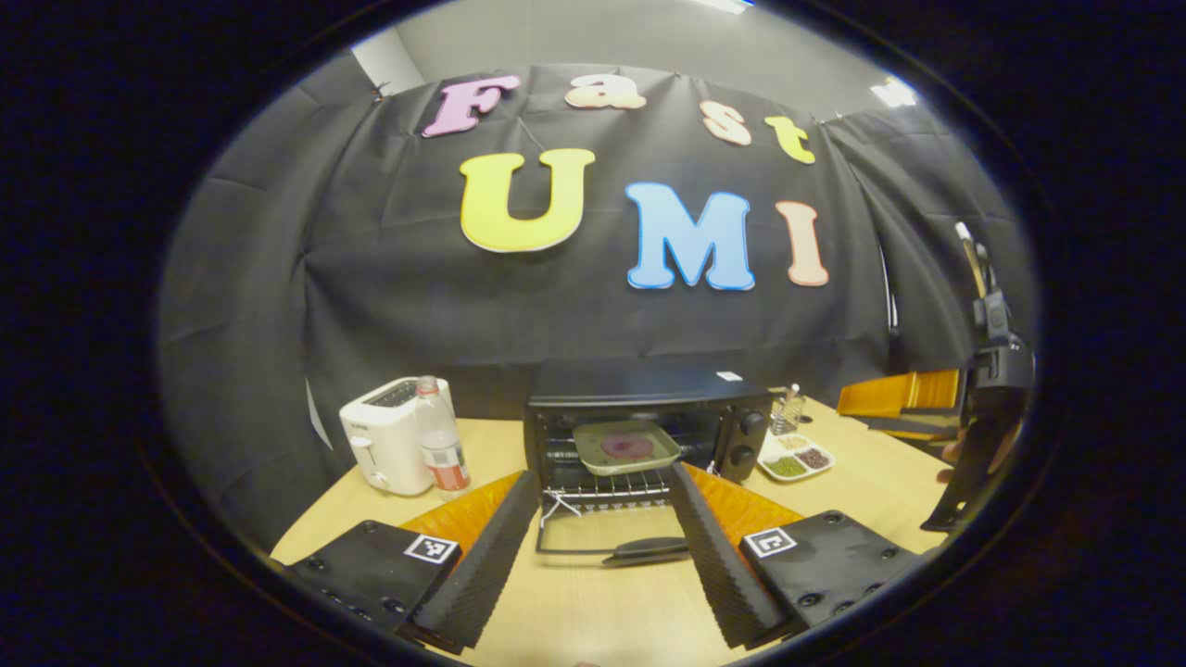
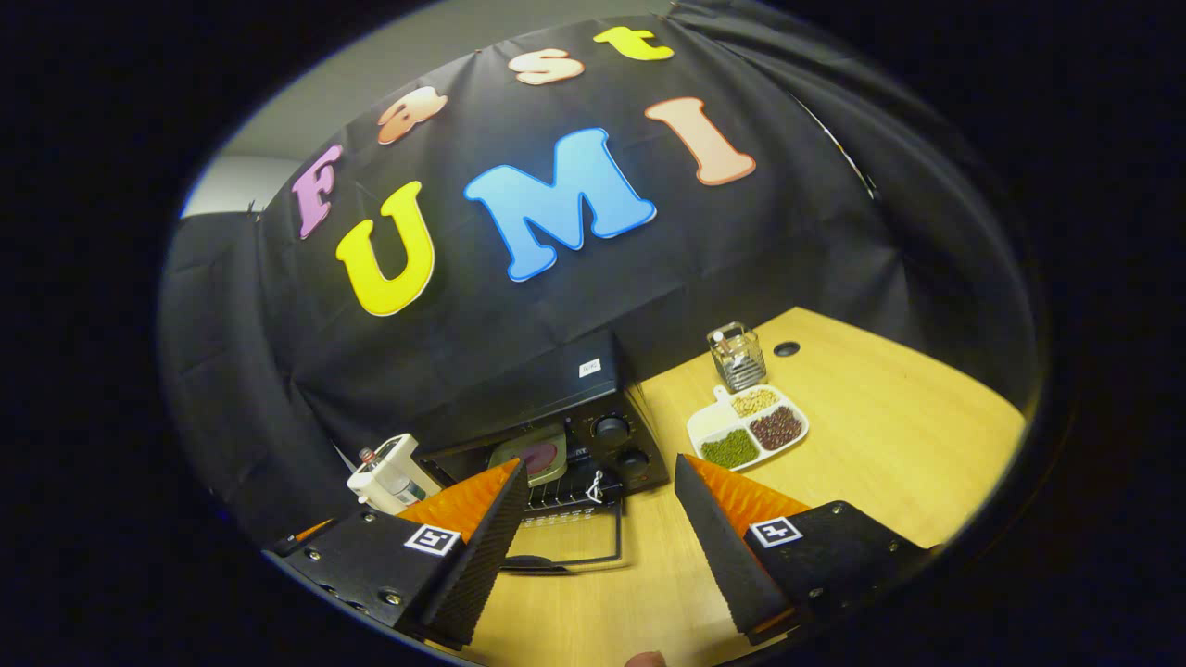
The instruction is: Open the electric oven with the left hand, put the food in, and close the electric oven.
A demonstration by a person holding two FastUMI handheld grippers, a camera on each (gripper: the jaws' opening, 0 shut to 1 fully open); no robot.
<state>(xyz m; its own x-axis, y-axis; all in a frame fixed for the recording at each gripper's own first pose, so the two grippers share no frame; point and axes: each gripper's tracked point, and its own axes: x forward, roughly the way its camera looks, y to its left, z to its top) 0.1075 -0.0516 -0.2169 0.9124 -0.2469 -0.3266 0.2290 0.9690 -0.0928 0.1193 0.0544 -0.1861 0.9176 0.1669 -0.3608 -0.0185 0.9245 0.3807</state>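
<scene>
The electric oven (image 1: 649, 421) stands on the counter (image 1: 593, 602) with its door (image 1: 607, 533) folded flat toward the left hand-held gripper (image 1: 598, 565). The food tray (image 1: 625, 446) rests inside, long axis sideways. Both the left and the right hand-held gripper (image 2: 598, 547) gape apart, empty.

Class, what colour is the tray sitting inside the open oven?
Pale green tray, holding a purple round food item; clearest in the left gripper view.
</scene>
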